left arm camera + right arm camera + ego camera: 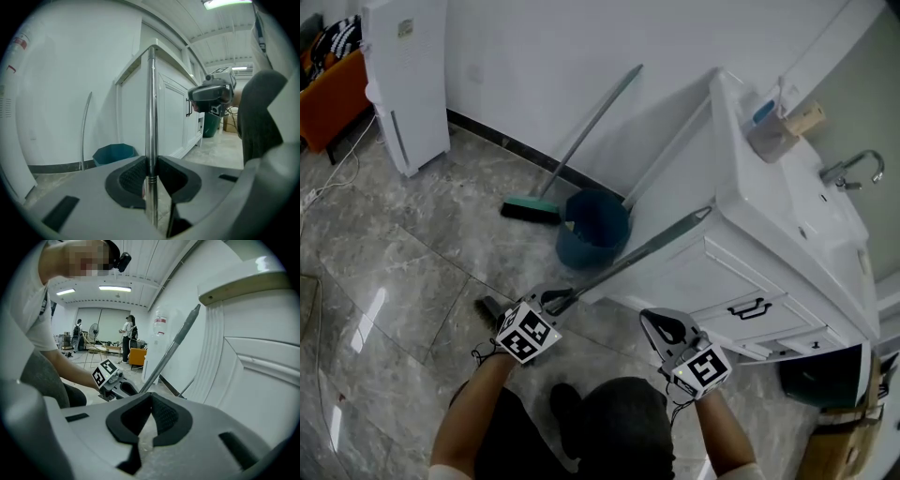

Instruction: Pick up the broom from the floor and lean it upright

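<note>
Because the left gripper (pixel 555 302) clamps the broom (pixel 642 251) low on its smooth metal handle, with the long upper part slanting up towards the white cabinet (pixel 741 272), the pole could pivot or slide between the 2 pads. Its tip is near the cabinet's top corner and might scrape or catch there, and a swing could knock the blue bin (pixel 595 232) beneath. The right gripper (pixel 661 328) is closed on nothing, offering no support.

Silver broom handle (pixel 637 253), teal bin (pixel 581 255)
</note>
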